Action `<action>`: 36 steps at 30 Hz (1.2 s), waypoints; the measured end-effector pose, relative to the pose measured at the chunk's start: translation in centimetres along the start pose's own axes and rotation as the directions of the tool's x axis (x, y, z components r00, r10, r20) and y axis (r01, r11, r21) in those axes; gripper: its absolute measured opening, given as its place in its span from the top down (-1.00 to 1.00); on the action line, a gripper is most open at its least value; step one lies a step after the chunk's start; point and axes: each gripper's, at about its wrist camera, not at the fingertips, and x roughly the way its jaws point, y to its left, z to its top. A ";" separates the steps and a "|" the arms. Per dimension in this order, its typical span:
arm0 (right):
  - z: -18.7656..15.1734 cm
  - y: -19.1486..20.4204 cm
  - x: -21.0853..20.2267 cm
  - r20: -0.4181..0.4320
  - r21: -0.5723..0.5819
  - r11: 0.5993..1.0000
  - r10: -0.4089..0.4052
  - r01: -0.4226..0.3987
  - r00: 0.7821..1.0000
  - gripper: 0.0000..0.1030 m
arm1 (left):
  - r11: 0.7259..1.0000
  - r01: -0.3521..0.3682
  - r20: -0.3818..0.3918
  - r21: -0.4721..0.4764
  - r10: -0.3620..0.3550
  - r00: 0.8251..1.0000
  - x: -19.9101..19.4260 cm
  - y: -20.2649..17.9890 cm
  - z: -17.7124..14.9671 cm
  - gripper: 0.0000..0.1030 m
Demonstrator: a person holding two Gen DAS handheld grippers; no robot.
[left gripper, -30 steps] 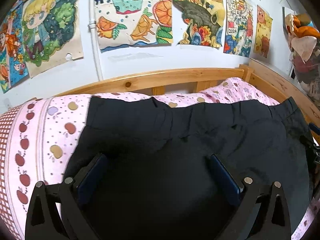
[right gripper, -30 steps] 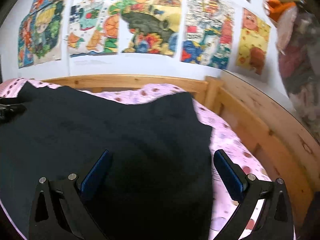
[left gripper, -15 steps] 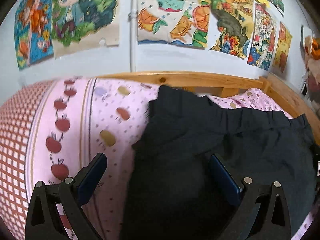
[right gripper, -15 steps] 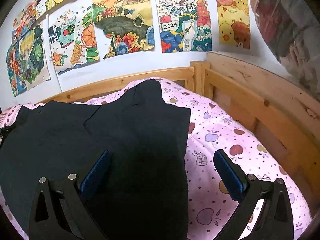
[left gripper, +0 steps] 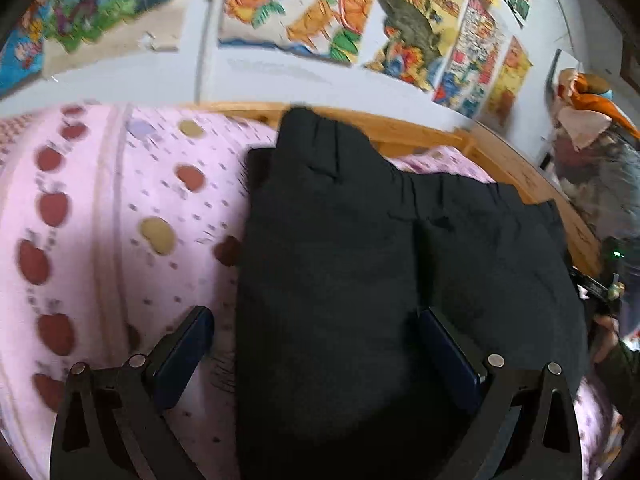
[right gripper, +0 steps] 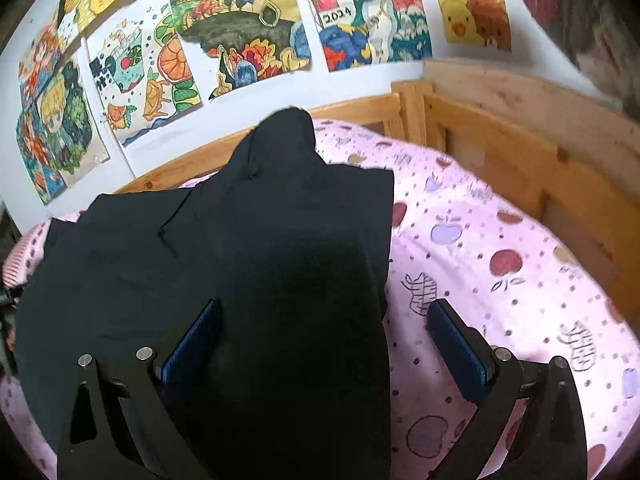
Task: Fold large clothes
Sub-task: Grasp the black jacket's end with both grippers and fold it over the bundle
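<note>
One black garment, two grippers, six posters.

Lighting: soft, even daylight, moderately bright; source not visible. Left wrist view: motion blur across the colourful paper drawings on the white wall and the pink apple-print bed sheet. Right wrist view: sharper. The black fabric garment reads as a near-featureless dark mass, folds barely visible. Fisheye bending curves the light wooden bed frame; black vignette at corners.
</note>
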 end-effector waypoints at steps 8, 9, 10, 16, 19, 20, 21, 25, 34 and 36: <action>-1.2 -1.4 1.6 -0.046 0.081 0.990 0.118 -0.114 0.992 -0.97 | 0.993 0.104 -0.052 -0.051 -0.106 0.993 1.3 0.9 -0.7 -1.00; -1.2 -1.5 1.8 -0.052 0.089 0.988 0.134 -0.129 0.990 -0.97 | 0.993 0.107 -0.059 -0.050 -0.110 0.992 1.5 0.8 -0.8 -1.00; -1.3 -1.6 2.0 -0.061 0.097 0.983 0.159 -0.153 0.985 -0.98 | 0.993 0.109 -0.064 -0.051 -0.113 0.992 1.5 0.8 -0.9 -1.00; -1.9 -0.2 3.3 -0.152 0.065 0.957 0.288 -0.281 0.945 -0.98 | 0.986 0.158 -0.109 -0.058 -0.164 0.980 2.3 0.7 -0.9 -1.00; -2.3 0.5 3.7 -0.195 0.061 0.945 0.327 -0.321 0.925 -0.98 | 0.976 0.206 -0.145 -0.074 -0.215 0.966 2.9 0.6 -1.0 -1.00; -2.4 0.5 3.8 -0.202 0.067 0.943 0.334 -0.327 0.921 -0.98 | 0.972 0.220 -0.155 -0.079 -0.230 0.961 3.0 0.5 -1.0 -1.00; -2.5 0.5 3.9 -0.209 0.079 0.940 0.342 -0.333 0.916 -0.98 | 0.968 0.234 -0.165 -0.085 -0.245 0.955 3.2 0.4 -1.1 -1.00; -2.8 0.6 4.4 -0.237 0.128 0.931 0.362 -0.341 0.901 -0.99 | 0.958 0.266 -0.195 -0.104 -0.282 0.939 3.7 0.2 -1.3 -1.00; -3.3 1.9 4.7 -0.272 0.183 0.941 0.327 -0.285 0.905 -0.98 | 0.950 0.242 -0.257 -0.199 -0.289 0.922 4.4 -0.8 -2.1 -0.98; -3.5 2.1 4.6 -0.269 0.191 0.943 0.318 -0.274 0.909 -0.98 | 0.947 0.229 -0.259 -0.224 -0.285 0.923 4.4 -0.9 -2.2 -0.92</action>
